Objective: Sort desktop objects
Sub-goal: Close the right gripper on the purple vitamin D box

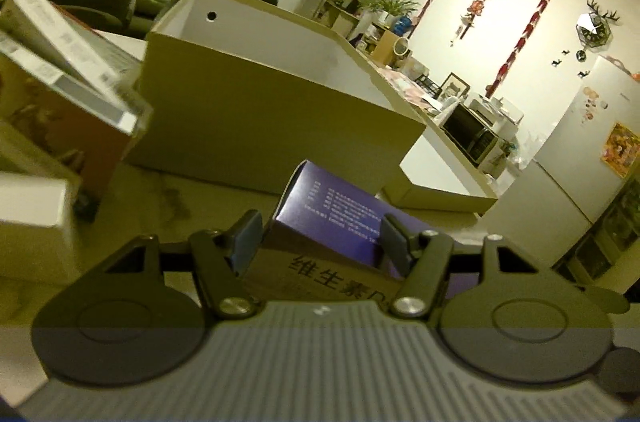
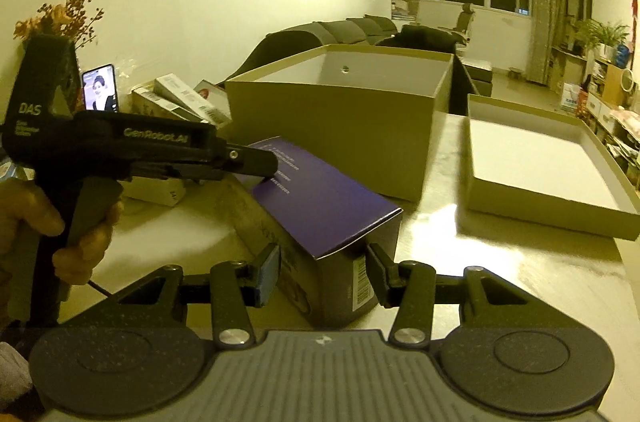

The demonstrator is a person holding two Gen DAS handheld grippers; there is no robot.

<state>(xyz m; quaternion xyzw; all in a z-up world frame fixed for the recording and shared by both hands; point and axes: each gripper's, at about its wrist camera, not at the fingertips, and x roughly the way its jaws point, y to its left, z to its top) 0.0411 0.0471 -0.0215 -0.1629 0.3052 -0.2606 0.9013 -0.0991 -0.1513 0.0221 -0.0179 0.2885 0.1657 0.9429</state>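
Step in hand: the purple box (image 2: pixel 320 206) is judged to be on its way to the open cardboard box (image 2: pixel 340 110) behind it.
Method advised: both ends should be kept level and moved together; the lifted flap on top should be kept from snagging on the carton's near wall.
Right gripper (image 2: pixel 322 272): partly open; its pads are seen against the two sides of the purple box's near end. A grip is judged likely, though firm pressure cannot be confirmed.
Left gripper (image 1: pixel 316 242): about half open, astride the box's far end; in the left wrist view the pads flank the purple box (image 1: pixel 340 210), and contact appears made.
Position of box: tilted, spanned between the two grippers, just in front of the carton; whether it touches the table (image 2: pixel 500 262) cannot be told.
Box lid (image 2: pixel 540 162): lying upturned to the right, apart.
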